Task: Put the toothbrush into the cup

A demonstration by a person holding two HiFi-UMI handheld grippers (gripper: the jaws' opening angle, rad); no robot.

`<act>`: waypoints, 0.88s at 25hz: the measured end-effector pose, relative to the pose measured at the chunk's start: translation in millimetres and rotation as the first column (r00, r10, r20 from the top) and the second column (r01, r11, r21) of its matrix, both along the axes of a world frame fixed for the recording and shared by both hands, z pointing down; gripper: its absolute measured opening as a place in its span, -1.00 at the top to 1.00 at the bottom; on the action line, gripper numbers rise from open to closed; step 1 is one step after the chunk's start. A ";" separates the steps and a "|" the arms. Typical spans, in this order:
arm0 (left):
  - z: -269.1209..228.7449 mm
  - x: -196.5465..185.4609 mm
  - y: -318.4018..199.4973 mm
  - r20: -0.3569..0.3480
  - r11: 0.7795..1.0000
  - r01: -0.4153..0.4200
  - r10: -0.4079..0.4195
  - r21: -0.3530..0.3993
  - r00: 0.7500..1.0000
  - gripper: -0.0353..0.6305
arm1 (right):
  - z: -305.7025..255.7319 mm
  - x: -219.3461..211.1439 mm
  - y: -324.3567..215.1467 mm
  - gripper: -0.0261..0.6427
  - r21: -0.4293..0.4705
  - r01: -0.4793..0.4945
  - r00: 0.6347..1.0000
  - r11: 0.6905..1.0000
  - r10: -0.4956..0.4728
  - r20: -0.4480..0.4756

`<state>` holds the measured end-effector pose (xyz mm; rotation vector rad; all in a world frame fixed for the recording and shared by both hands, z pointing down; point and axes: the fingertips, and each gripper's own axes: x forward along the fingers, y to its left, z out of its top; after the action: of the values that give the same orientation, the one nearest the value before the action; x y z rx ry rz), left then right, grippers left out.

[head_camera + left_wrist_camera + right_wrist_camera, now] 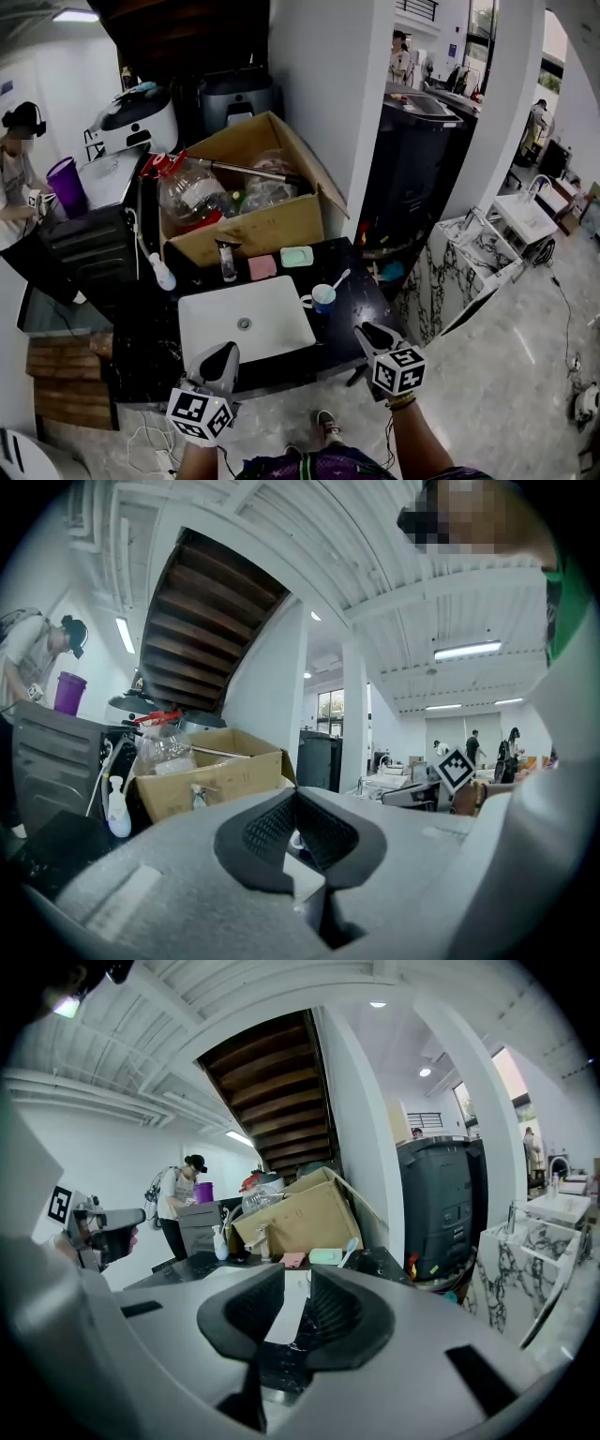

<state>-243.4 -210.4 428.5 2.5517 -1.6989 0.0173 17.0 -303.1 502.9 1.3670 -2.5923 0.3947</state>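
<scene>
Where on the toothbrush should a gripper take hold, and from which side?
Take the toothbrush by the end sticking out above the rim of the cup, probably from above-right with the right gripper. It leans up and rightward out of the cup, so only that end is free; that gripper's jaws stand apart.

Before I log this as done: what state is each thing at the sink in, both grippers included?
toothbrush: standing in the cup, leaning right.
cup: upright on the counter, right of the basin.
basin: empty.
cardboard box: flaps open.
left hand-held gripper: shut, holding nothing.
right hand-held gripper: jaws slightly apart, holding nothing.
</scene>
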 end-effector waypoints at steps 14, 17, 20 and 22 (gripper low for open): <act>-23.6 7.7 -0.4 -0.005 0.998 -0.039 0.039 0.053 0.999 0.84 | -74.9 -30.3 39.9 0.70 0.172 0.060 0.997 0.983 -0.068 0.041; -35.6 18.1 -4.7 0.003 0.995 -0.055 0.055 0.079 0.998 0.84 | -90.5 -31.2 42.0 0.71 0.211 0.071 0.996 0.975 -0.083 0.046; -45.7 26.3 -8.8 0.008 0.993 -0.063 0.062 0.102 0.998 0.84 | -102.4 -26.9 39.5 0.71 0.255 0.067 0.995 0.965 -0.083 0.051; -50.3 29.7 -10.8 0.008 0.991 -0.063 0.063 0.114 0.998 0.84 | -108.8 -21.7 37.7 0.71 0.277 0.053 0.995 0.959 -0.073 0.061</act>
<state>-213.7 -221.2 378.2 2.6884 -1.6663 -0.0732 -4.7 -265.4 394.1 1.3680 -2.8263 0.0739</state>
